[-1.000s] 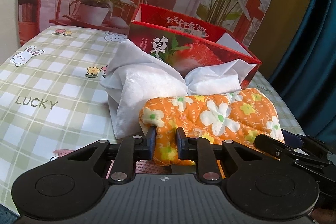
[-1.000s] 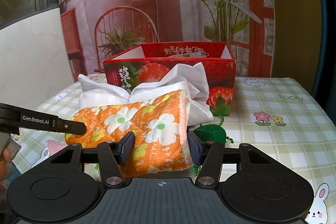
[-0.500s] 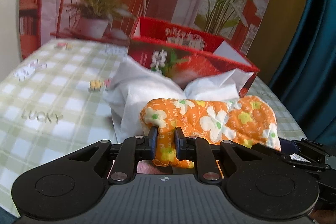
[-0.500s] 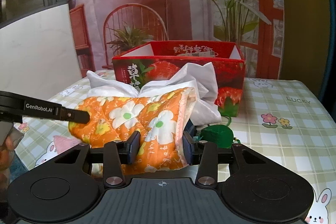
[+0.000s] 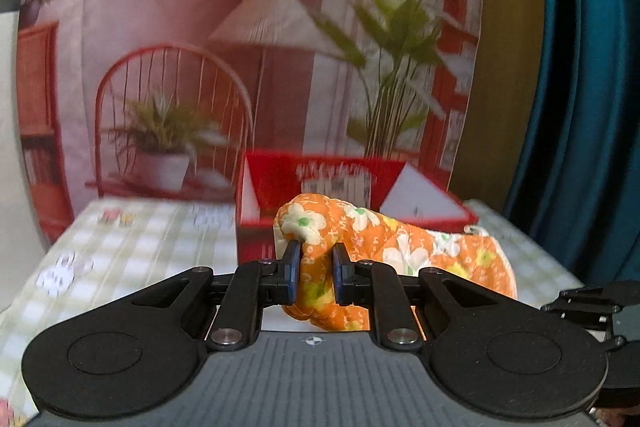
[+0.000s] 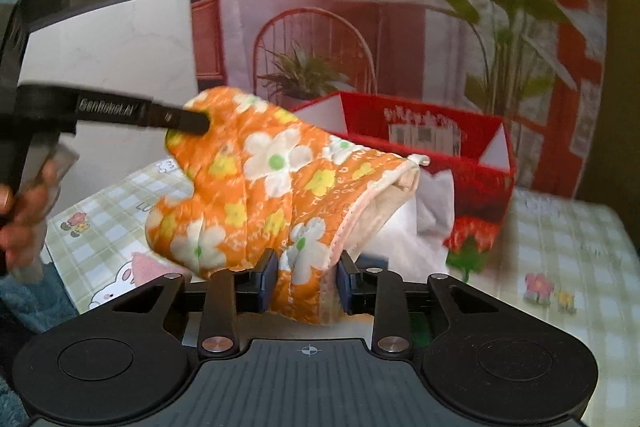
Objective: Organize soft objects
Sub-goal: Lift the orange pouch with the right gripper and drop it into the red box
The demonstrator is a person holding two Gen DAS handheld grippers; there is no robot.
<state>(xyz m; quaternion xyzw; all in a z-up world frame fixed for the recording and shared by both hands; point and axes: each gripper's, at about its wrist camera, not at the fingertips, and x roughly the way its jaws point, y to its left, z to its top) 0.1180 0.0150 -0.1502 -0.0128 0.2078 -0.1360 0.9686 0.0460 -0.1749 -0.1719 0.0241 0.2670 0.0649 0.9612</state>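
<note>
left hand-held gripper (image 5: 314,277) pinching oven mitt (image 6: 260,195); right hand-held gripper (image 6: 306,281) closing on mitt cuff; background blurred

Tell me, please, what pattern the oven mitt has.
The oven mitt: orange with white and yellow flowers; right wrist view.

Both grippers up, both clamped on cloth.

Your left gripper (image 5: 314,277) points a little below level; its jaws are pinched tight on the closed end of the orange flowered mitt (image 5: 400,243), the fabric bunched hard between the two blue pads. Your right gripper (image 6: 307,281) also tilts downward — its jaws are closing, and the mitt's open cuff end sits pressed between the pads. In the right wrist view your left gripper's finger reaches in from the left edge onto the mitt's top end, with your left hand (image 6: 24,211) wrapped around the handle below it — blurred.
</note>
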